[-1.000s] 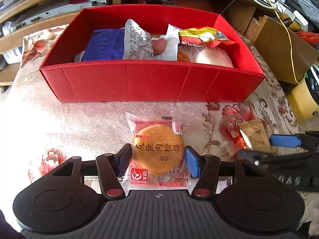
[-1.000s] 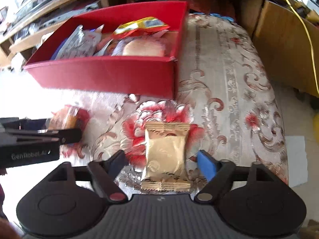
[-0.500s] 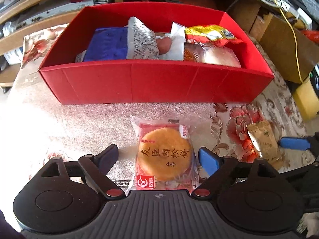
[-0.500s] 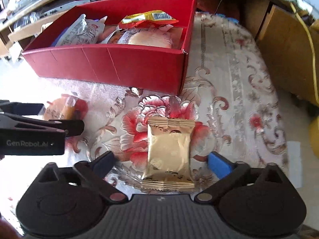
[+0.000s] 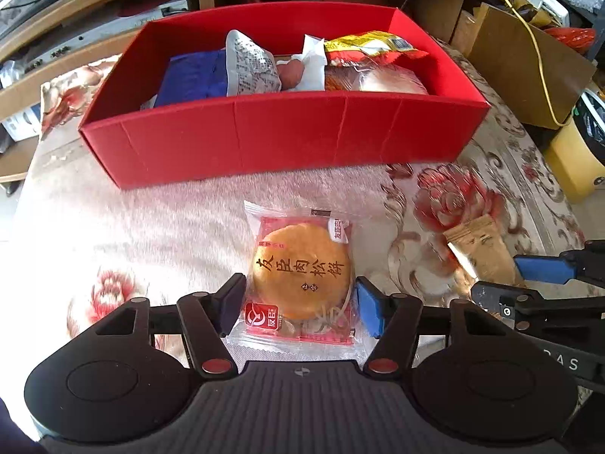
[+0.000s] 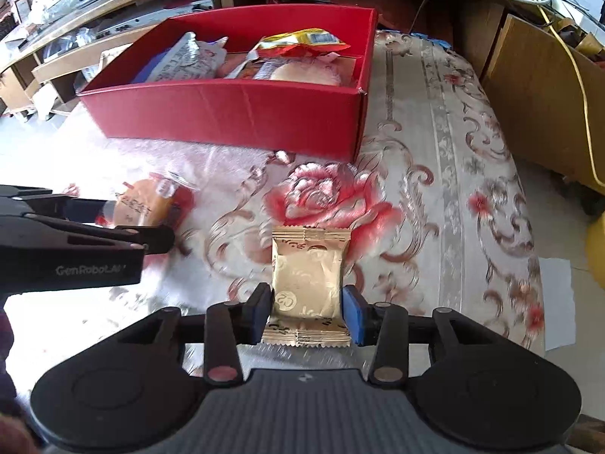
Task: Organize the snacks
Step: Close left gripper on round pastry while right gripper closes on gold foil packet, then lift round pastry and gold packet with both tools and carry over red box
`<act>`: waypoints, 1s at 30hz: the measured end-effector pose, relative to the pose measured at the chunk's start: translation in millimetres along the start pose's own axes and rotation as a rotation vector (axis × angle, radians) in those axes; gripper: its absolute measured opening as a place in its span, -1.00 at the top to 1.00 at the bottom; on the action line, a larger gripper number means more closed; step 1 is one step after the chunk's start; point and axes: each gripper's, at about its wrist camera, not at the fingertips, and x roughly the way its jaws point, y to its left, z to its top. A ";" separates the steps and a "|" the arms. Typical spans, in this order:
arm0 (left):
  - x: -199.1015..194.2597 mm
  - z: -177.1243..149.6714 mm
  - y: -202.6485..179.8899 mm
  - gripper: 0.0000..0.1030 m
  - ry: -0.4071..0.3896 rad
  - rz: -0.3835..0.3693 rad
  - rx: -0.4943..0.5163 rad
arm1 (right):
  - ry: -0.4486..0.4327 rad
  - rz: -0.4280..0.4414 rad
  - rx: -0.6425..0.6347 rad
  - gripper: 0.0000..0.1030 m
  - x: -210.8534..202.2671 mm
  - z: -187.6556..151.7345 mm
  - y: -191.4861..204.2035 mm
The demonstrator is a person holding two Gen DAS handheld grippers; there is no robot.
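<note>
One red box (image 5: 287, 140) stands open on the floral cloth (image 6: 435, 196) and serves as the landmark; inside it lie several snacks, at least five by count: one blue pack (image 5: 189, 77) at its left end, one white printed pouch (image 5: 251, 64) leaning beside that, one white wrapper with a pink piece (image 5: 302, 68) near the middle, one yellow-red bag (image 5: 372, 45) toward its right end, and one clear-wrapped round cake (image 5: 389, 81) under that bag. Two snacks lie outside, both on the cloth in front of the box's near wall. One is the round pastry (image 5: 300, 272) in its clear and red wrapper, in front of the wall's middle; the left gripper (image 5: 298, 300) straddles it, its jaws closing, with the two blue pads touching the wrapper's edges. The other is one gold packet (image 6: 308, 283), in front of the box's right corner and farther from it; the right gripper (image 6: 308, 312) is clenched on it, one pad pressed to each long side near the packet's near end. From the right wrist view the pastry (image 6: 141, 204) appears blurred, left of the gold packet, with the left gripper's dark fingers (image 6: 151, 236) across it.
</note>
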 end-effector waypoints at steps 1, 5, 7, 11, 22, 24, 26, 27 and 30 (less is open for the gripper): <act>-1.9 -2.4 -0.2 -0.29 0.000 -0.003 0.001 | 0.003 0.002 -0.004 0.19 -1.4 -2.8 1.7; -6.2 -11.1 -0.4 -0.29 0.003 -0.010 0.009 | 0.018 0.009 -0.018 0.19 -0.8 -10.3 6.6; -7.9 -13.6 -0.3 -0.30 0.018 -0.014 0.013 | 0.019 0.006 -0.019 0.18 -0.3 -10.7 7.1; -9.0 -15.1 -1.0 -0.36 0.021 -0.018 0.017 | 0.017 0.011 -0.006 0.11 1.9 -7.4 5.2; -6.3 -12.3 2.8 -0.48 0.030 -0.035 0.009 | 0.018 0.080 0.034 -0.70 11.9 -2.4 -0.9; -6.7 -11.8 4.3 -0.45 0.028 -0.033 0.004 | 0.011 0.087 0.042 -0.79 13.6 -1.9 -1.7; -6.6 -10.9 6.2 -0.44 0.027 -0.034 -0.008 | 0.003 0.106 0.063 -0.87 14.8 -2.2 -4.1; -6.4 -10.4 7.0 -0.44 0.026 -0.036 -0.012 | 0.003 0.123 0.073 -0.95 15.0 -1.9 -5.6; -5.8 -9.6 10.1 -0.50 0.023 -0.052 -0.029 | -0.001 0.149 0.092 -1.00 15.2 -2.1 -9.2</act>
